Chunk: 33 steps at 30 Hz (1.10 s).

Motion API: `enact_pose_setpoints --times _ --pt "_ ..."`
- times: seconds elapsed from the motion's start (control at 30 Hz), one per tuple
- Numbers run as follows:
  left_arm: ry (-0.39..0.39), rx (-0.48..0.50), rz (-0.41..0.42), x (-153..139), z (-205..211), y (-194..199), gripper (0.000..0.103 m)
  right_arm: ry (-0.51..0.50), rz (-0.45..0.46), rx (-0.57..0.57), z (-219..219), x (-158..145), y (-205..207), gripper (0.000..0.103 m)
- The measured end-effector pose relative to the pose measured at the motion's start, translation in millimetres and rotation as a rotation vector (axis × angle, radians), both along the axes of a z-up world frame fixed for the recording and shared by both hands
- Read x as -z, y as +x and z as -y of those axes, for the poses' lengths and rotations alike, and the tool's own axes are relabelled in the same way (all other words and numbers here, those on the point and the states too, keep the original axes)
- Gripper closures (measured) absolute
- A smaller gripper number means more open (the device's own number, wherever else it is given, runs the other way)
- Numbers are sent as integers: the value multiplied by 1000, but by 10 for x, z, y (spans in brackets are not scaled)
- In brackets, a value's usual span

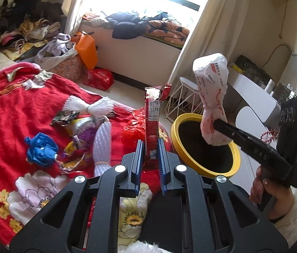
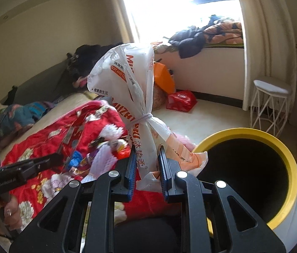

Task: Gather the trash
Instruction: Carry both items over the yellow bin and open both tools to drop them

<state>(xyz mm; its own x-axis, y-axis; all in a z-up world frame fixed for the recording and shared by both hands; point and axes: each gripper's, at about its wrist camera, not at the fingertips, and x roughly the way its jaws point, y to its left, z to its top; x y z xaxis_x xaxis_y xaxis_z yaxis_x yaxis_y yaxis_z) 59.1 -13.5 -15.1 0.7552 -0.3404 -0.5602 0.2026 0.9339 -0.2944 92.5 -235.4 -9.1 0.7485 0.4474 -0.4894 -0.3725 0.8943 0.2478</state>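
My left gripper [image 1: 150,143] is shut on a red snack wrapper [image 1: 152,113] that stands upright above the red bedspread [image 1: 11,109]. My right gripper [image 2: 147,154] is shut on a white tied plastic bag [image 2: 127,84] with red print. In the left wrist view the bag [image 1: 211,88] hangs over the mouth of the yellow-rimmed bin [image 1: 207,147], held by the right gripper [image 1: 218,124]. The bin [image 2: 254,135] stands just right of the bag in the right wrist view. Loose trash lies on the bed: a blue crumpled bag [image 1: 41,149], white foam nets [image 1: 102,139] and several wrappers [image 1: 74,124].
A white wire stool [image 1: 182,97] stands behind the bin. A red bag [image 1: 100,78] and an orange bag [image 1: 85,50] lie on the floor by the window seat. Clothes are piled at the bed's head [image 1: 26,27]. A white dresser [image 1: 254,92] is at the right.
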Motion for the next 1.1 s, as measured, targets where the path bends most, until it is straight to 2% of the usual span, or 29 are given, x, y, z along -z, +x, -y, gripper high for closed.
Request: enact_pose_setpoints --times 0.57,1.1 --pt "44 88 -22 53 479 163 93 52 -50 195 663 137 135 84" --pt "71 159 -58 202 1003 447 93 76 -150 374 1147 421 242 84"
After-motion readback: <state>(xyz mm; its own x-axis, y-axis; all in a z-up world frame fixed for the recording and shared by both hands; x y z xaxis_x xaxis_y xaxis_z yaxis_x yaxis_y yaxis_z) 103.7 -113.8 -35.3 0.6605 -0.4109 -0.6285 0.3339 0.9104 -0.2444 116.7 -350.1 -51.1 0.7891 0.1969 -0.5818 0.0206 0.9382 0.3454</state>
